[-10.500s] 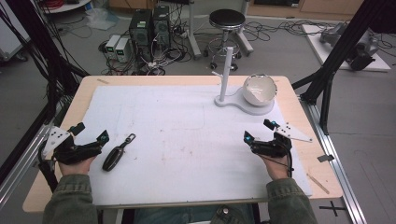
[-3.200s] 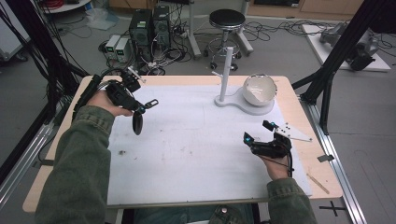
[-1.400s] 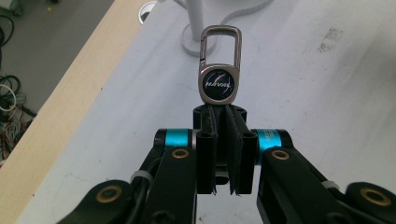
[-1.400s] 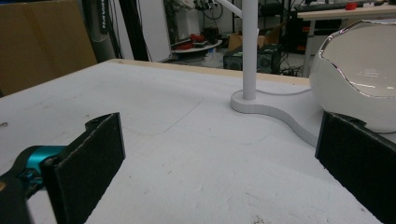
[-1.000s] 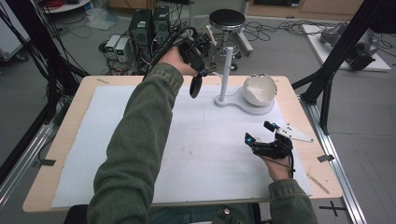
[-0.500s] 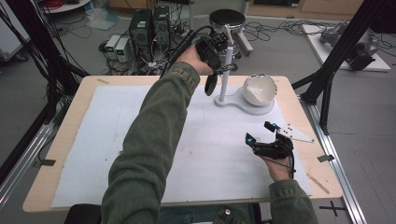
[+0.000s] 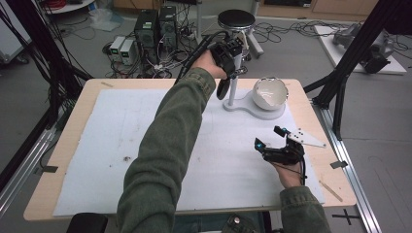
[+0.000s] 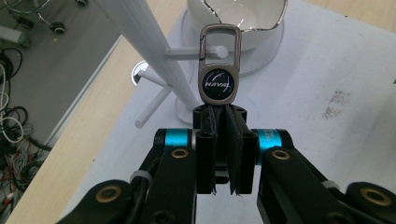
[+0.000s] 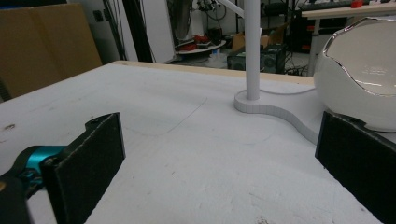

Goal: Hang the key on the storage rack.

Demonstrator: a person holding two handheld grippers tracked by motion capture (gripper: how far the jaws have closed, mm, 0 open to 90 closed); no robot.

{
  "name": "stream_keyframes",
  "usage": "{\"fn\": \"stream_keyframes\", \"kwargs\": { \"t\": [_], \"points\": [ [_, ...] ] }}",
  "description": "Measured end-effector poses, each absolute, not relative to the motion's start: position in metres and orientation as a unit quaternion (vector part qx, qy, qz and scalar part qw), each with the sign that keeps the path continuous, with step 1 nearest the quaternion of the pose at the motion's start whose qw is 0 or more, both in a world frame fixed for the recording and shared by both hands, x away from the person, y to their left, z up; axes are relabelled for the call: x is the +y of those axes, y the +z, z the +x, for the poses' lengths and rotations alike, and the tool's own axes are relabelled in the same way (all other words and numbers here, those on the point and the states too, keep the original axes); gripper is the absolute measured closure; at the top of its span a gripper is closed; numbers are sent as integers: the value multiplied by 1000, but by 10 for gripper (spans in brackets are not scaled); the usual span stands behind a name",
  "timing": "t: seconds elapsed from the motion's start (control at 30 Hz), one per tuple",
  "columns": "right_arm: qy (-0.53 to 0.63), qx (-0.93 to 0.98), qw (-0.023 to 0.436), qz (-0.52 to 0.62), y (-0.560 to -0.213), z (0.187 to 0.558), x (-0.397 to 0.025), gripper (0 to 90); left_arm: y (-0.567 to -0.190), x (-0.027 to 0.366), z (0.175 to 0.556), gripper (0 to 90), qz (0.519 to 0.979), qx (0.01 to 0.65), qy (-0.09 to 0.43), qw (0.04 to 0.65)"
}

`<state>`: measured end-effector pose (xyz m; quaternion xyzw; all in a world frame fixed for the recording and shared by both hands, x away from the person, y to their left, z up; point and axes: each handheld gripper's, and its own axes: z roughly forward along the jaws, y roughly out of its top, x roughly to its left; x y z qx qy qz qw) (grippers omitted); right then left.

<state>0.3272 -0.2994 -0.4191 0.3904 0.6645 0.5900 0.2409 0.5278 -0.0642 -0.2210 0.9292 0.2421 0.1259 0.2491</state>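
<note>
The left hand-held gripper (image 8: 219,140) is clenched on a black key fob with a dark metal carabiner clip (image 8: 218,70), whose body is pinched between the two black jaws so that the clip end sticks out straight ahead of the fingertips. In the left gripper view the open loop of the clip sits right at the tip of a short white peg (image 8: 198,52) that juts sideways from the white post of a hanging stand (image 8: 144,42); whether the peg has entered the loop cannot be told. Just beyond the clip, farther from the jaws, stands a white egg-shaped bowl with a jagged silver rim (image 8: 238,18) on the stand's flat white base. In the high view the left hand-held gripper (image 7: 228,58) is raised at the far edge of the bench (image 7: 73,145), with the fob (image 7: 223,88) hanging down beside the post (image 7: 233,87) and the bowl (image 7: 268,93) off to its right. The right hand-held gripper (image 7: 272,143) rests on the white mat (image 7: 121,145) near the bench's front right, well apart from the fob, its jaws spread wide and released, pointing towards the stand's base (image 9: 275,114) and the bowl (image 9: 364,79).
</note>
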Motion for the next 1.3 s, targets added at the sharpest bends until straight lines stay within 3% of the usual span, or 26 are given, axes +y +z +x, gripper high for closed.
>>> {"fn": "stream_keyframes", "kwargs": {
  "t": [0.93,1.0,1.07,1.1,1.3],
  "points": [
    [590,668,243,384,-420,330,-298,4,-245,-61,536,802,929,257,114,241],
    [589,668,239,386,-420,329,-297,4,-245,-60,535,778,931,251,101,246],
    [588,670,241,384,-420,329,-297,4,-245,-61,532,671,931,248,99,249],
    [588,670,241,384,-420,329,-297,4,-245,-62,531,671,931,250,99,248],
    [589,670,241,384,-420,329,-297,4,-245,-61,524,422,928,256,98,252]
  ]
}}
